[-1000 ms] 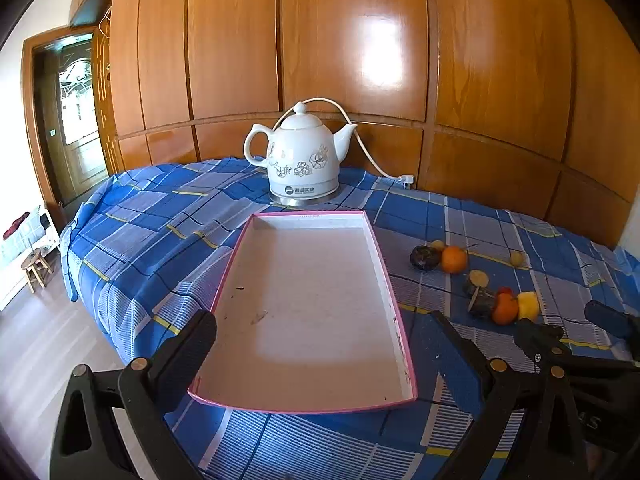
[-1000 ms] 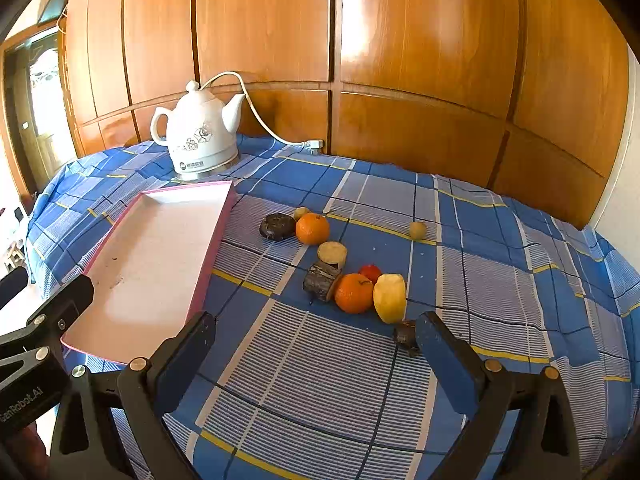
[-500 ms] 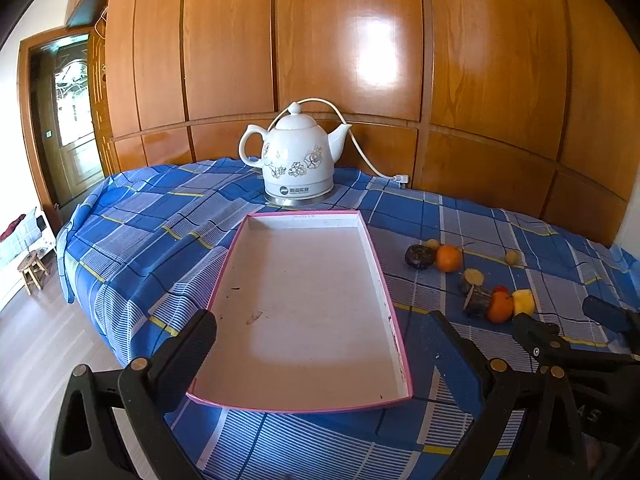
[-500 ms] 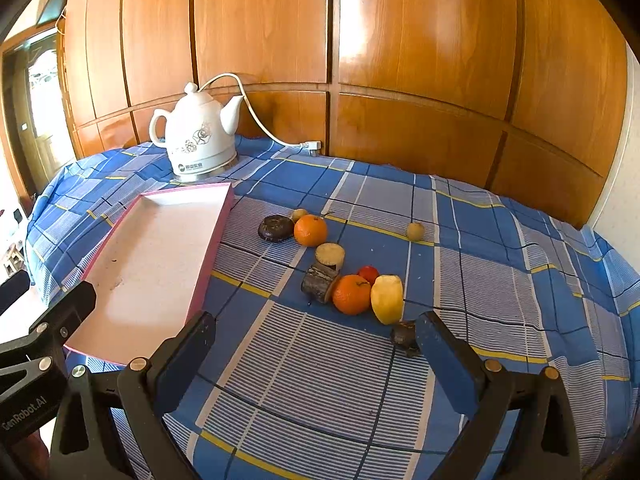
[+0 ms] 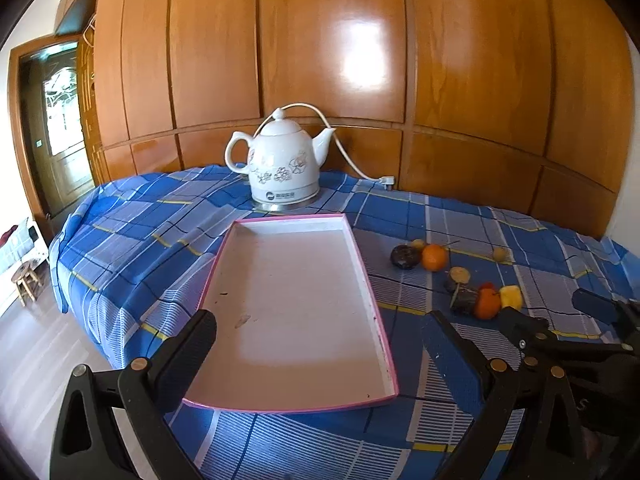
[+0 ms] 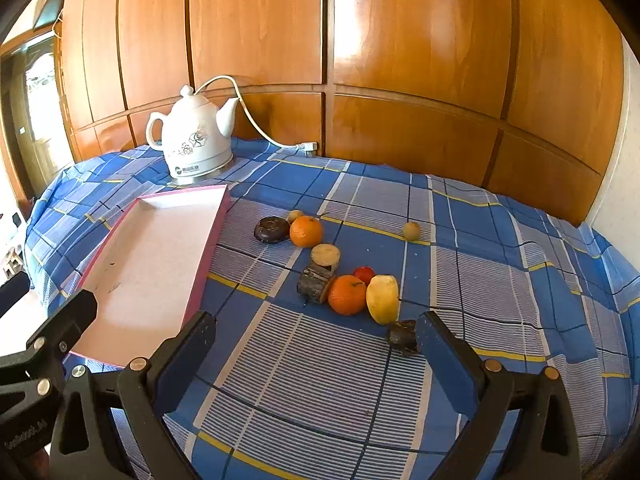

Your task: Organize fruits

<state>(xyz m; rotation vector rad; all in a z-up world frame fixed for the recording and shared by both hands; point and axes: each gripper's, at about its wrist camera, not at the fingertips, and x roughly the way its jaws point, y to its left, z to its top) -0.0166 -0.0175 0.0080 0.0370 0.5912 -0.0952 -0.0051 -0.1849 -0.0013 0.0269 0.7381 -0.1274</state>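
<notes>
A pink-rimmed white tray point(image 5: 362, 256) point(image 6: 218, 216) lies empty on the blue plaid cloth. Right of it lie several fruits: two oranges point(image 6: 306, 231) point(image 6: 347, 294), a yellow fruit point(image 6: 383, 298), a small red one point(image 6: 363, 273), dark brown pieces point(image 6: 272, 229) point(image 6: 316, 282) and small tan ones point(image 6: 411, 231). They also show in the left wrist view point(image 5: 434, 257). My left gripper point(image 5: 318, 344) is open and empty over the tray's near end. My right gripper point(image 6: 316, 344) is open and empty, just short of the fruits, with a dark piece point(image 6: 402, 336) by its right finger.
A white floral electric kettle point(image 5: 282, 168) point(image 6: 196, 146) stands behind the tray, its cord running to the wood-panelled wall. The table edge drops to the floor at left, where a small stool point(image 5: 26, 282) and a doorway show.
Both grippers have pulled back and up slightly; the tray and fruits look a little farther away. Both stay open and nothing on the table moved.
</notes>
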